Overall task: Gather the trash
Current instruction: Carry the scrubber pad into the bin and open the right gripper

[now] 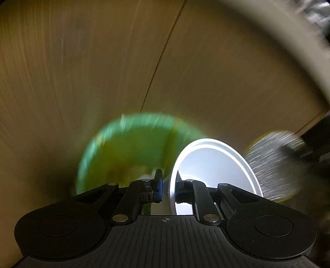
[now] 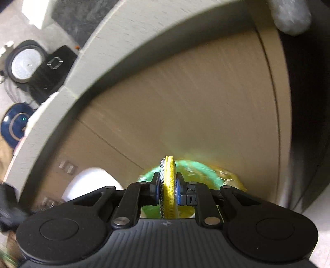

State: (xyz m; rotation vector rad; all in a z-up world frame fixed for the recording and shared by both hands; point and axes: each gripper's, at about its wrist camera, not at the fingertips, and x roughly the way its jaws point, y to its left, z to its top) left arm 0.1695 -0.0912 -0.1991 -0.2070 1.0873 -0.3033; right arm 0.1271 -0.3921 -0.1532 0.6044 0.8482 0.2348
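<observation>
My left gripper (image 1: 168, 190) is shut on the wall of a white paper cup (image 1: 214, 165), one pad inside and one outside, with the cup's mouth facing the camera. My right gripper (image 2: 168, 190) is shut on a thin yellow sponge (image 2: 170, 185) with a grey scouring face, held on edge. Both hang inside a large cardboard box (image 2: 185, 103). Under them lies a blurred green and yellow item (image 1: 127, 148), also visible in the right wrist view as the green item (image 2: 198, 175). The sponge (image 1: 274, 165) shows blurred right of the cup, and the cup (image 2: 90, 183) shows left of the right gripper.
The box has a pale thick rim (image 2: 103, 53) and tall brown walls (image 1: 82, 72) with a seam. Outside it, on the floor, lie a round white-faced dial (image 2: 25, 64), a black device (image 2: 53, 70) and a blue round object (image 2: 14, 125). A grey wrapped bundle (image 2: 290, 14) rests at the rim.
</observation>
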